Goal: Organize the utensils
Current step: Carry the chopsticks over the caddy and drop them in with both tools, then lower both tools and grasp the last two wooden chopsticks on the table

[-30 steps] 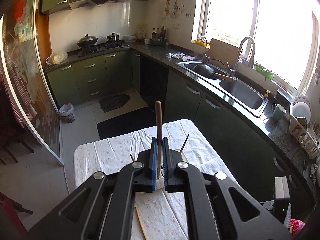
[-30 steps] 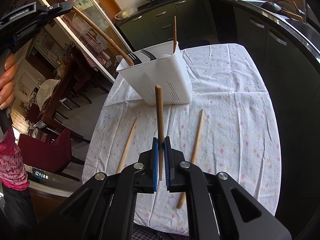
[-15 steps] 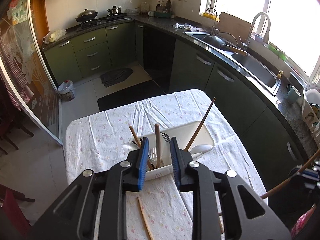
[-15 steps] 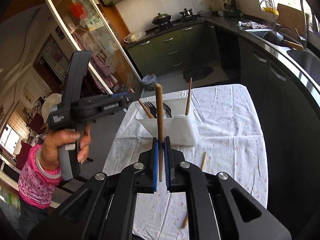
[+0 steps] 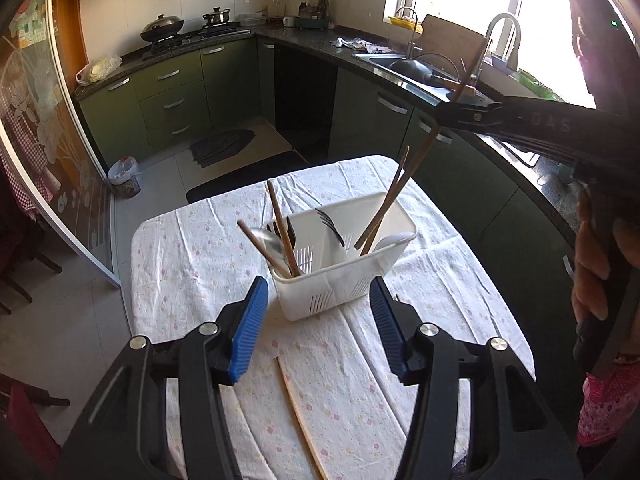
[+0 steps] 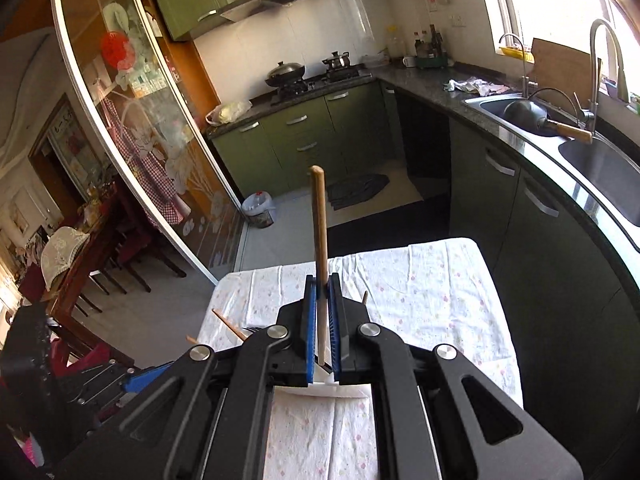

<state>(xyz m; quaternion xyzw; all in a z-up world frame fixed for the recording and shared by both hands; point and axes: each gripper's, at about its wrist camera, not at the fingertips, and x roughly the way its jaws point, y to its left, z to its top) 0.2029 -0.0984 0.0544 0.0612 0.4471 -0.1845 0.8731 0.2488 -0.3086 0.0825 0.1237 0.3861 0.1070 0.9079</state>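
The left wrist view looks down on the table (image 5: 192, 248), covered in a flowered white cloth, where a white utensil caddy (image 5: 340, 276) stands just ahead of the left hand-held gripper (image 5: 318, 320), whose blue-padded jaws are spread wide with nothing between them. That view shows the caddy's contents plainly: two brown chopsticks (image 5: 280, 232) and a spoon lean in its left compartment, black forks (image 5: 330, 224) sit in the middle, and a chopstick (image 5: 386, 204) leans in the right compartment. A loose chopstick (image 5: 300, 412) lies flat on the cloth between the left gripper's arms. Only this view shows the right hand-held gripper (image 5: 444, 114) from outside, reaching in from the right above the caddy, pinching a held chopstick (image 5: 404, 192) whose lower end dips into the right compartment; the person's right hand (image 5: 600, 256) grips its handle at the frame edge. The right wrist view hides nearly all of the caddy behind the gripper body, with only a white sliver and a few stick tips showing, but it shows the grip up close: the right tool's pads (image 6: 309, 332) are closed narrowly on the stick, which stands upright above them. The kitchen counter with its sink (image 6: 600, 168) and the stove (image 6: 304, 80) appear in both views.
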